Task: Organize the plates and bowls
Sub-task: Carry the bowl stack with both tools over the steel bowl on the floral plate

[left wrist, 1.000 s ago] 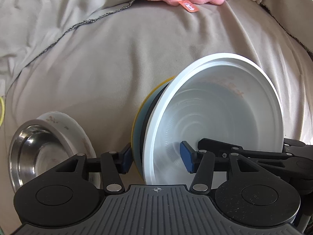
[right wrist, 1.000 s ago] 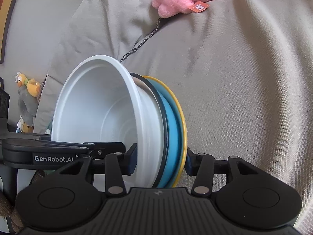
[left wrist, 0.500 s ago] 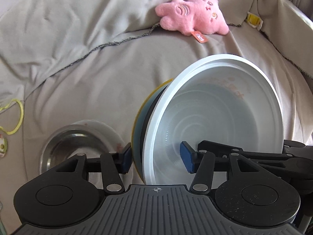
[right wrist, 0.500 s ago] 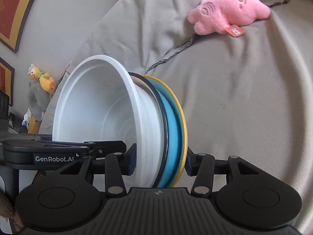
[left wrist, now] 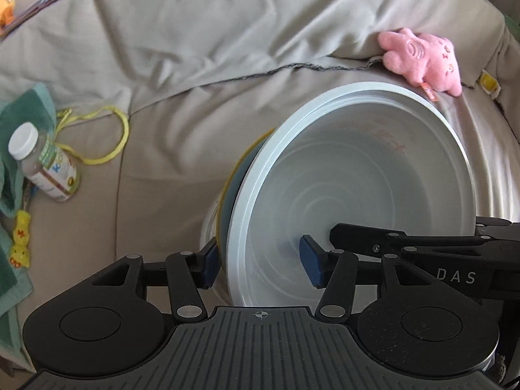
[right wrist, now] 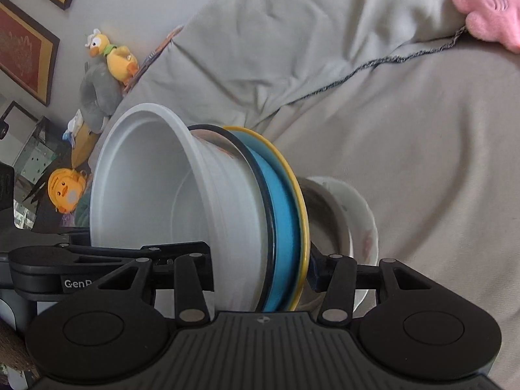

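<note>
A stack stands on edge in the air: a white bowl nested in a black-rimmed plate, then a blue plate and a yellow plate. My left gripper is shut on the stack, one pad inside the bowl and the other behind the yellow plate. My right gripper clamps the same stack from the opposite side. Just behind the stack, a steel bowl sits inside a flower-patterned white bowl on the grey cloth.
A grey cover drapes the soft surface. A pink plush toy lies at the far right. At the left are a white-capped bottle, a green cloth and a yellow cord. Plush ducks and framed pictures line the wall.
Both grippers have carried the stack up and sideways together. The steel bowl went from the left of the stack to behind it. The bottle and green cloth came into view; the pink toy slid right.
</note>
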### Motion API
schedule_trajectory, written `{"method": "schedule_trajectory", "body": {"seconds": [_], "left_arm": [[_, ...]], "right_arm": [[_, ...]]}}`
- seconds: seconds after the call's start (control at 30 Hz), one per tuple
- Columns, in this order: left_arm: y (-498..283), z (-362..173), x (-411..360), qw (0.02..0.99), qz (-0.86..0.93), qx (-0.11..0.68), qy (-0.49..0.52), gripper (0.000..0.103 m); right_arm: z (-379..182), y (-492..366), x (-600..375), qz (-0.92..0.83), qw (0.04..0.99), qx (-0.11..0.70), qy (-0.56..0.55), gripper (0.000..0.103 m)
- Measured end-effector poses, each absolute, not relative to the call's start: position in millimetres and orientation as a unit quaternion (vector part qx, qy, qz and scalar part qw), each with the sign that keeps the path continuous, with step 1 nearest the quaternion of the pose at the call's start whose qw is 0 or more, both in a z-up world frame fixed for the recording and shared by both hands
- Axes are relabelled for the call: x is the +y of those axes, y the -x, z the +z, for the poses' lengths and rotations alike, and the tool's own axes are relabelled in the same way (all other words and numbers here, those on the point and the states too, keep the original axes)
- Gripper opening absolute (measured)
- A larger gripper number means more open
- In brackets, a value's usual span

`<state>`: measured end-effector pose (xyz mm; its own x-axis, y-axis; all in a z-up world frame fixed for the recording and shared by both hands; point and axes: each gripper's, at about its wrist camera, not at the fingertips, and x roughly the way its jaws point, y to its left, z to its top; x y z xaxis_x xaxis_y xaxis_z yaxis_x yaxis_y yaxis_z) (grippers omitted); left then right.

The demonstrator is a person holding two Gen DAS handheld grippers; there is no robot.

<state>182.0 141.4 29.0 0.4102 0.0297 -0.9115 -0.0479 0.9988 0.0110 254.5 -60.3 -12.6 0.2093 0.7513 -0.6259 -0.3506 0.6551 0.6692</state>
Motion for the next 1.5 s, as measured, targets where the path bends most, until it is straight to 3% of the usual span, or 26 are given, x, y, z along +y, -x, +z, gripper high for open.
{"method": "schedule_trajectory", "body": {"seconds": [0.27, 0.37, 0.43, 0.77, 0.9, 1.0, 1.23, 1.5], "left_arm": [[-182.7, -25.5, 179.9, 0.814, 0.020, 0.578, 0.046, 0.056], [-181.4, -27.3, 175.9, 0.821, 0.021, 0.571, 0.018, 0.049], [-181.2, -28.5, 170.1, 0.822, 0.025, 0.568, -0.010, 0.039], [-189.7, -31.2, 186.0, 0.816, 0.015, 0.577, 0.033, 0.034], [-189.9, -22.6, 194.2, 0.823, 0.006, 0.565, 0.054, 0.019], [-190.5, -10.8, 198.9, 0.834, -0.001, 0.548, 0.066, 0.019], [-187.0, 0.3, 206.5, 0.850, -0.022, 0.518, 0.092, 0.019], [-171.7, 7.1, 222.0, 0.866, -0.052, 0.477, 0.142, 0.026]], "right_arm": [[-41.6, -258.6, -25.8, 0.350, 0.747, 0.547, -0.142, 0.048], [-34.3, -260.3, -16.7, 0.329, 0.767, 0.543, -0.093, 0.048], [-29.9, -262.6, -12.3, 0.320, 0.772, 0.544, -0.074, 0.048], [-21.6, -265.5, -5.8, 0.303, 0.769, 0.560, -0.052, 0.047], [-20.8, -269.8, -7.4, 0.298, 0.766, 0.567, -0.062, 0.045], [-19.0, -269.2, -9.1, 0.299, 0.767, 0.565, -0.054, 0.043], [17.7, -260.3, -38.2, 0.294, 0.820, 0.490, -0.029, 0.050], [-1.3, -260.4, -40.4, 0.288, 0.813, 0.505, -0.038, 0.024]]}}
